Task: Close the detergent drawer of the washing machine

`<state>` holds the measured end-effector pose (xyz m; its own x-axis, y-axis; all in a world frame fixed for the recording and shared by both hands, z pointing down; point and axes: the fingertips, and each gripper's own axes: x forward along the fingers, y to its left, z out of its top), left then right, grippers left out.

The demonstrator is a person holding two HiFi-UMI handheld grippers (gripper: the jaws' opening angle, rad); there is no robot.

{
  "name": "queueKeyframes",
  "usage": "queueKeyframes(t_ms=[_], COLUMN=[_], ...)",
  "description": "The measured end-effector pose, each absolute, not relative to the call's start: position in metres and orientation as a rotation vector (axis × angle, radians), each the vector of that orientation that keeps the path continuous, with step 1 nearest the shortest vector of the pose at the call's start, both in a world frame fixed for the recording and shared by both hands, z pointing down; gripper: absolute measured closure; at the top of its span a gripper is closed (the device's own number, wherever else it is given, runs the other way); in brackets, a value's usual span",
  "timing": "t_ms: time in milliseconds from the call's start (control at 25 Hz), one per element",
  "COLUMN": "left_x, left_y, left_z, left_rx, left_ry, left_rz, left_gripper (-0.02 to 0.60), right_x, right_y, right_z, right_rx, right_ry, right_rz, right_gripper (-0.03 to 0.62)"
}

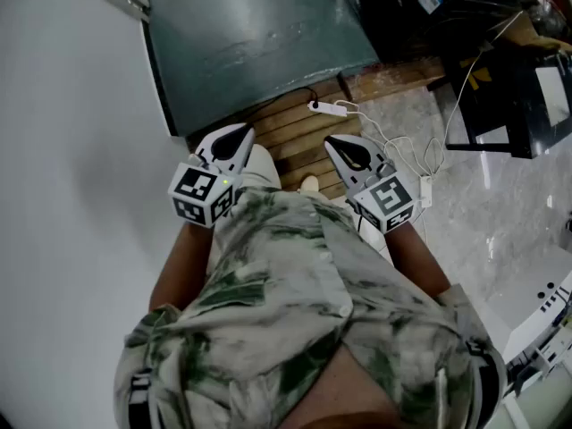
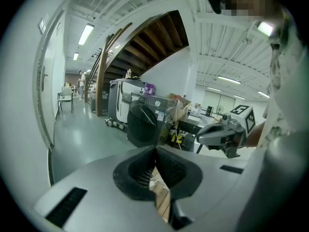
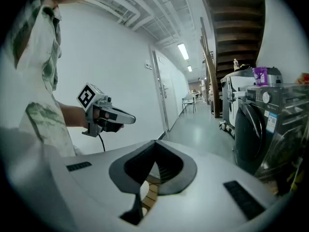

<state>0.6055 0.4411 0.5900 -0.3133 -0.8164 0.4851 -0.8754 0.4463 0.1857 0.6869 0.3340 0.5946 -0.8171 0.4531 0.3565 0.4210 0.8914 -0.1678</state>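
washing machine (image 2: 145, 122) stands ahead across the grey floor (image 2: 82, 139), well apart from both grippers, its detergent drawer too small to make out; left gripper (image 1: 239, 134) and right gripper (image 1: 335, 143) side by side, jaws pressed together on nothing

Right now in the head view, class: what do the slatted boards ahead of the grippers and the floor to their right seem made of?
Slatted boards: likely wood, matte brown, parallel planks with dark gaps. Floor: probably polished stone or stone-look tile; pale grey, veined, with glossy reflections.
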Motion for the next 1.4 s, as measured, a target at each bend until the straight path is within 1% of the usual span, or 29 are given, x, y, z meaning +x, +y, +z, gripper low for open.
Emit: queueKeyframes(t_ms=[240,520,600,800,840,880,920,960,1000,1040,1240,1400], left_x=[0.587,0.525,0.497,0.403,0.387,0.371,0.356,0.339,0.321,0.304,0.233,0.196], left_y=[0.452,0.476,0.485,0.509,0.514,0.518,0.523,0.527,0.532,0.537,0.557,0.554], left_z=[0.59,0.588,0.588,0.591,0.588,0.584,0.58,0.575,0.569,0.563,0.526,0.504], left_rx=[1.399,1.381,1.397,1.468,1.475,1.48,1.485,1.491,1.498,1.507,1.544,1.555], left_ry=[-2.185,-2.208,-2.218,-2.217,-2.21,-2.201,-2.192,-2.184,-2.178,-2.173,-2.162,-2.163], left_rz=[0.117,0.066,0.077,0.126,0.132,0.136,0.135,0.132,0.129,0.131,0.155,0.153], left_gripper=[0.558,0.558,0.557,0.552,0.541,0.508,0.462,0.448,0.448,0.448,0.448,0.448], right_x=[0.66,0.591,0.561,0.465,0.45,0.435,0.421,0.405,0.388,0.372,0.309,0.285], right_y=[0.353,0.377,0.387,0.417,0.423,0.428,0.432,0.437,0.441,0.447,0.474,0.473], right_z=[0.599,0.593,0.591,0.587,0.584,0.58,0.576,0.572,0.567,0.561,0.525,0.506], right_rx=[-0.699,-0.737,-0.741,-0.679,-0.668,-0.658,-0.647,-0.637,-0.626,-0.618,-0.608,-0.578], right_ry=[-2.622,-2.59,-2.593,-2.59,-2.583,-2.574,-2.564,-2.558,-2.556,-2.558,-2.551,-2.533], right_rz=[0.117,0.111,0.093,0.052,0.052,0.051,0.046,0.039,0.03,0.021,-0.002,0.022], right_gripper=[0.574,0.574,0.572,0.571,0.569,0.569,0.551,0.502,0.513,0.541,0.545,0.553])
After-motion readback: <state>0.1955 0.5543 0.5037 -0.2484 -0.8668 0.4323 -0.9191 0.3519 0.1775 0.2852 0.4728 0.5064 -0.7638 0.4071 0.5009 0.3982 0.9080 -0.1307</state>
